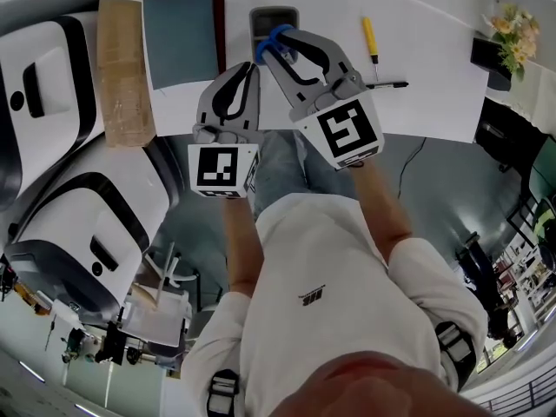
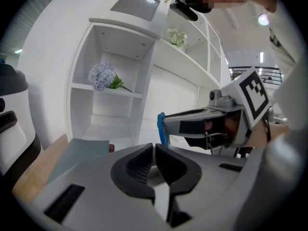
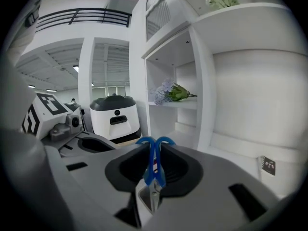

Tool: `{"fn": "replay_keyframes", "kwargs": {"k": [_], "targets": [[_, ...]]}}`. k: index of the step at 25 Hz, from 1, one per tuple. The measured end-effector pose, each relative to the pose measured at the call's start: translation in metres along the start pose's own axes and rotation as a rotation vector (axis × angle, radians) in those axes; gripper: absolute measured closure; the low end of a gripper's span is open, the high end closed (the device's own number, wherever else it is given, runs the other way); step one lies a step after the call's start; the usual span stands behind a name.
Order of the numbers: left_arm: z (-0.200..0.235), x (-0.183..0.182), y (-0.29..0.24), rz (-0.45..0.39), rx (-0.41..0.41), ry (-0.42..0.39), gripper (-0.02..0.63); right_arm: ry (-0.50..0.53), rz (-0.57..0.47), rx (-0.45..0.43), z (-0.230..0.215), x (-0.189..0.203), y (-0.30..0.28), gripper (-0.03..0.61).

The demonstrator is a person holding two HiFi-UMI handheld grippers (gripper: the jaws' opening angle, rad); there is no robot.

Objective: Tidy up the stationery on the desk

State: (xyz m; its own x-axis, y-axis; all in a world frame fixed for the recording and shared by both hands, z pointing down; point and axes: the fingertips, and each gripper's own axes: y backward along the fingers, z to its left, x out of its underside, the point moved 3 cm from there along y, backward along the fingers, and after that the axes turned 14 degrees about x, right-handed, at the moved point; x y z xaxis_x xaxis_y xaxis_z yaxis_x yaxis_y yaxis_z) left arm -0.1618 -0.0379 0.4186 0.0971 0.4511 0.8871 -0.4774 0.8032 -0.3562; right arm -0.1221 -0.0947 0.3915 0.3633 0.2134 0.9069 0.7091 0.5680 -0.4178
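Over the desk's point(image 1: 434, 102) near edge, in the head view, we hold both grippers close side by side. Our right gripper point(image 1: 276, 43) grips blue scissors point(image 1: 268, 42), whose loops stick out past its tips, just short of a grey device point(image 1: 274, 16). A yellow pen point(image 1: 370, 40) and a black pen point(image 1: 387, 84) lie to its right. A grey notebook point(image 1: 181, 33) lies ahead and left of our left gripper point(image 1: 250, 69).

Looking along the left gripper, we see its jaws pressed together with nothing between them. The scissors' blue handle shows up and to the right, at the right gripper's tip.

Looking along the right gripper, we see the scissors pinched upright between the pads, loops at the tips, blades pointing back toward us.
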Motion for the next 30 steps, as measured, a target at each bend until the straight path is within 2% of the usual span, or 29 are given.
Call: {"fn": "replay_keyframes", "kwargs": {"k": [15, 21, 22, 23, 24, 30], "targets": [[0.026, 0.013, 0.007, 0.029, 0.03, 0.011, 0.614, -0.011, -0.013, 0.012, 0.019, 0.018, -0.033, 0.525], [0.029, 0.013, 0.004, 0.033, 0.039, 0.01, 0.614, 0.035, 0.102, 0.01, 0.026, 0.05, -0.051, 0.519], [0.029, 0.013, 0.003, 0.033, 0.042, 0.007, 0.614, 0.037, 0.117, 0.004, 0.027, 0.054, -0.052, 0.507], [0.028, 0.012, 0.003, 0.033, 0.045, 0.005, 0.614, 0.033, 0.125, -0.002, 0.027, 0.056, -0.052, 0.458], [0.027, 0.011, 0.002, 0.034, 0.049, 0.002, 0.614, 0.027, 0.127, -0.003, 0.027, 0.057, -0.05, 0.442], [0.01, 0.003, -0.015, 0.037, 0.093, -0.021, 0.614, -0.024, 0.111, 0.071, -0.004, 0.057, -0.021, 0.471]]}}
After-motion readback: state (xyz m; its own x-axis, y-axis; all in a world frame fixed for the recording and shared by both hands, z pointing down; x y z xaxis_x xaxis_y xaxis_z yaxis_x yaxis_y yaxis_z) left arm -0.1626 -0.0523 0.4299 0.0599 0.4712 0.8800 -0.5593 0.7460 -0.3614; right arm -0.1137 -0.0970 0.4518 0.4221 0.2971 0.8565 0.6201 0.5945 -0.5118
